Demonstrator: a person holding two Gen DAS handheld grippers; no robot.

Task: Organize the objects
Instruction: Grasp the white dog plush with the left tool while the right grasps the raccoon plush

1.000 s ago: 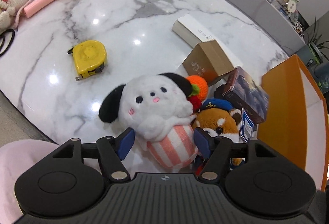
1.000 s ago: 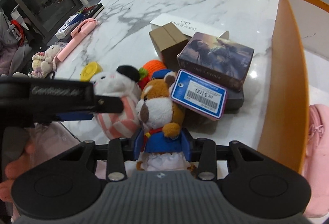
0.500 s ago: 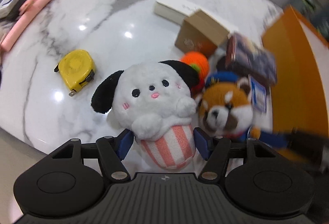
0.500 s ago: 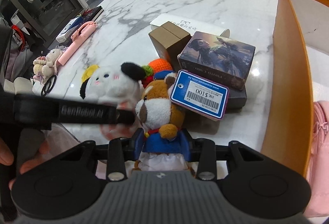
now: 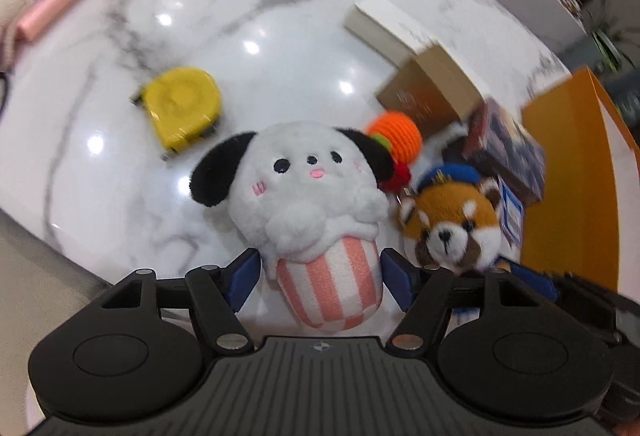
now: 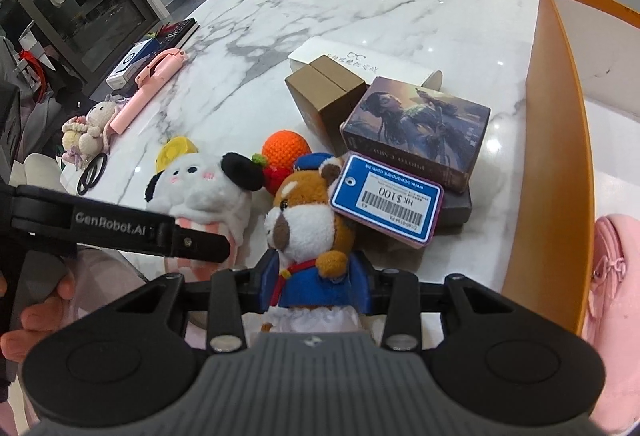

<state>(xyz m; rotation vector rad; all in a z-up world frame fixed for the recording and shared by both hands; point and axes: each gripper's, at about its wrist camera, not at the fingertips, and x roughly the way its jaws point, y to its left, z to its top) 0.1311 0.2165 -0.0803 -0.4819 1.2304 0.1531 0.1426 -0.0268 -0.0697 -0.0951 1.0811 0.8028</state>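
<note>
A white dog plush [image 5: 308, 187] with black ears and a pink-striped base stands on the marble table [image 5: 280, 35]. My left gripper [image 5: 320, 272] straddles that base. Its jaws are opening, and the blue pads sit just off the fabric. In the right wrist view the same plush [image 6: 200, 187] shows behind one black finger of the left gripper [image 6: 192, 240]. A red panda plush [image 6: 304, 220] in a blue jacket stands right beside it. My right gripper [image 6: 316, 276] is shut on its jacket. The panda [image 5: 452, 220] also shows at the right of the left wrist view.
A blue price tag [image 6: 386, 195] hangs off the panda. Behind lie an orange crochet ball [image 5: 396, 139], a brown box [image 5: 428, 87], a picture box [image 6: 416, 131] and a white box [image 6: 360, 59]. A yellow tape measure [image 5: 182, 107] sits left. An orange bin wall [image 6: 556, 155] rises right.
The left gripper shifted sideways around the white plush, bringing the panda's face into its view. Its finger now crosses lower over the plush. The right gripper and panda stayed put.
</note>
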